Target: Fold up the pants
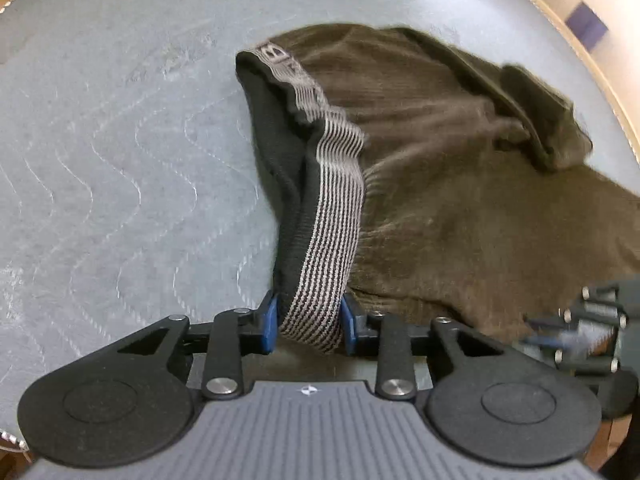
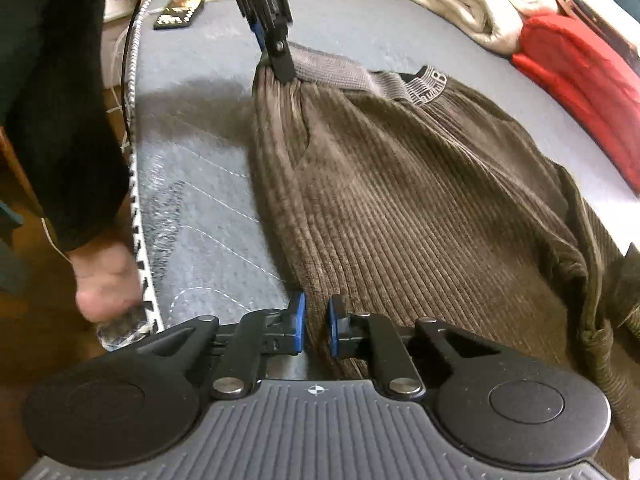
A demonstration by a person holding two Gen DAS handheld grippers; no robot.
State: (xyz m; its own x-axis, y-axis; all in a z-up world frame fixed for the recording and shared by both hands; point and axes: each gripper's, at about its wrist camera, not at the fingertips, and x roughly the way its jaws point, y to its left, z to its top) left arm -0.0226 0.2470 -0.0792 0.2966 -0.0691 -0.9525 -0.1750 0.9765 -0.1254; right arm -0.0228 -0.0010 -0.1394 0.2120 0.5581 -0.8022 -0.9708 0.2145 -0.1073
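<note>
Black grippers (image 1: 308, 320) with blue fingers (image 1: 271, 322), silver screws, ribbed grey housing; person wears a dark sleeve (image 2: 52, 120)

The striped elastic waistband (image 2: 424, 80) of the brown corduroy pants (image 2: 400, 200) carries woven pale letters. In the right wrist view only a capital "B" reads clearly at its far right end; the other letters are too blurred to read.

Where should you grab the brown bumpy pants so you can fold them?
Probably by the striped grey elastic waistband at one end, coming down from above. It is a firm, thick edge standing up off the blue-grey quilted pad. The left gripper already has it between its blue pads, while the right gripper pinches the brown corduroy pants lower down.
</note>
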